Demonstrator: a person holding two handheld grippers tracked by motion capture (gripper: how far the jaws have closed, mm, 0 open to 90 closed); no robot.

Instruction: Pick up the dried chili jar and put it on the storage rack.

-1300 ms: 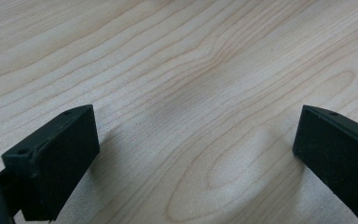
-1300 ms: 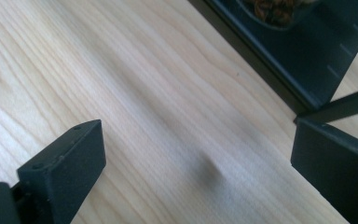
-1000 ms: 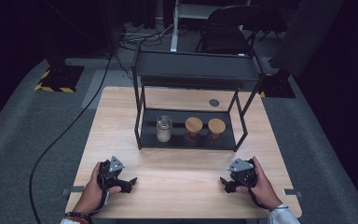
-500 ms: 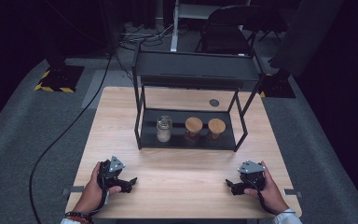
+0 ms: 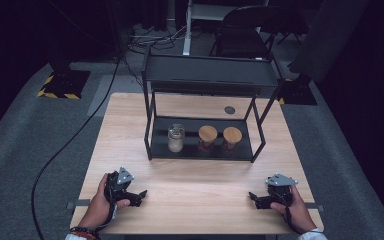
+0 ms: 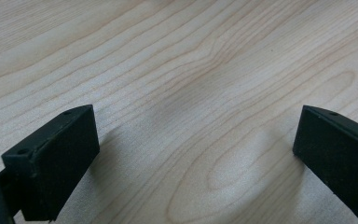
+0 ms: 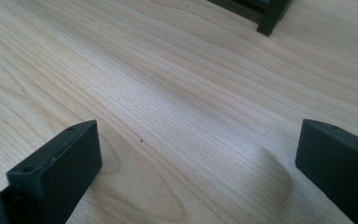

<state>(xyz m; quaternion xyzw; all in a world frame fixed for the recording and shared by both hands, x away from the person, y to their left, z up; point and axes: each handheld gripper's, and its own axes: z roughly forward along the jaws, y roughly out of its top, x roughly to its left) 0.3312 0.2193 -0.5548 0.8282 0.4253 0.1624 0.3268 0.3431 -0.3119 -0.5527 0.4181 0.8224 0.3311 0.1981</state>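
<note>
High view: left hand-held gripper (image 5: 139, 194) at 7 o'clock, right hand-held gripper (image 5: 253, 198) at 5 o'clock, both resting on surface (image 5: 195, 200), jaws tiny, spread hard to judge; glass jar (image 5: 175, 138) and two cork-lidded jars (image 5: 207, 137) under black rack (image 5: 207, 75), contents unclear.

Left gripper view: jaws spread wide, bare wood between, outer edges cut off.

Right gripper view: jaws spread wide, having just opened, nothing between; rack foot (image 7: 270, 18) at 1 o'clock.

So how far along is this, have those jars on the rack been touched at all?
Nothing looks done so far: the glass jar and two cork-lidded jars stand in a row on the black rack's bottom shelf. Nothing is in hand: the left gripper and right gripper rest open and empty near the table's front edge. Any handling of the jars is still ahead.
</note>
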